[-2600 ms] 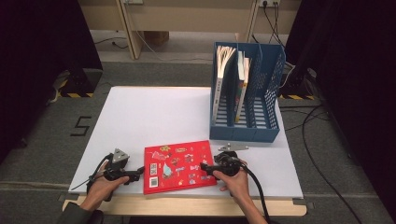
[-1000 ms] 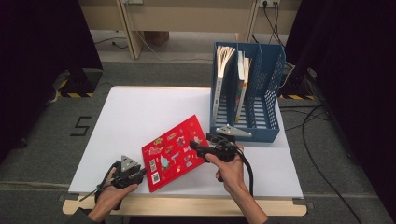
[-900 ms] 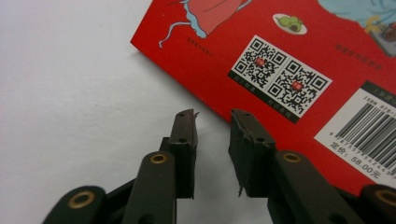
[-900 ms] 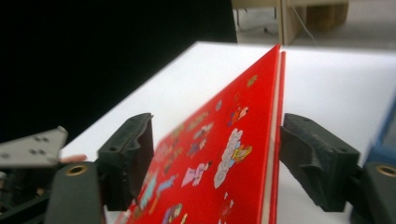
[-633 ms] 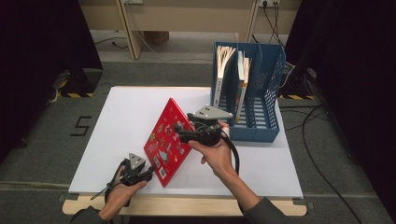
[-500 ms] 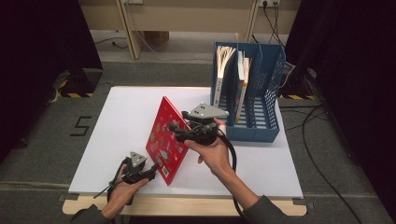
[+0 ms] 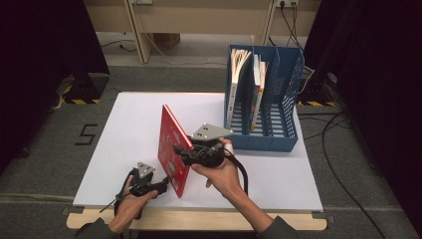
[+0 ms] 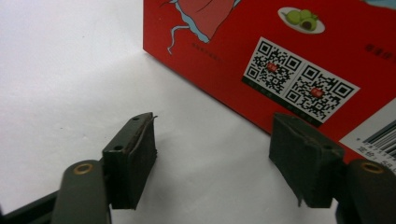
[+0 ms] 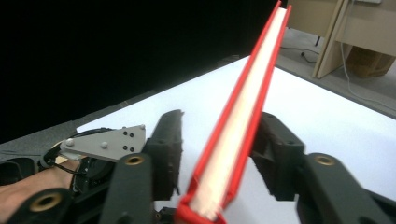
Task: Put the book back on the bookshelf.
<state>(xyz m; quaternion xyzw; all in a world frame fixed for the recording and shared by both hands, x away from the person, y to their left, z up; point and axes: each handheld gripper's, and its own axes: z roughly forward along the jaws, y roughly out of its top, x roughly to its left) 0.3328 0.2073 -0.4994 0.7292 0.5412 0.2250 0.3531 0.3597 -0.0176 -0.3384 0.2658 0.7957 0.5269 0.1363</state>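
Grey carpet floor [image 7: 45, 164], pale wooden furniture [image 7: 199, 17] behind, dark surroundings

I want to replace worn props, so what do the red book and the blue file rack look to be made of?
The red book looks like glossy printed card covers around a white paper page block, seen edge-on in the right gripper view. The blue file rack looks like matte moulded plastic, judging by its slotted walls and dividers.

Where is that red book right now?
In the high view the red book stands on edge on the white table, left of the blue file rack, between the left tongs and right tongs.
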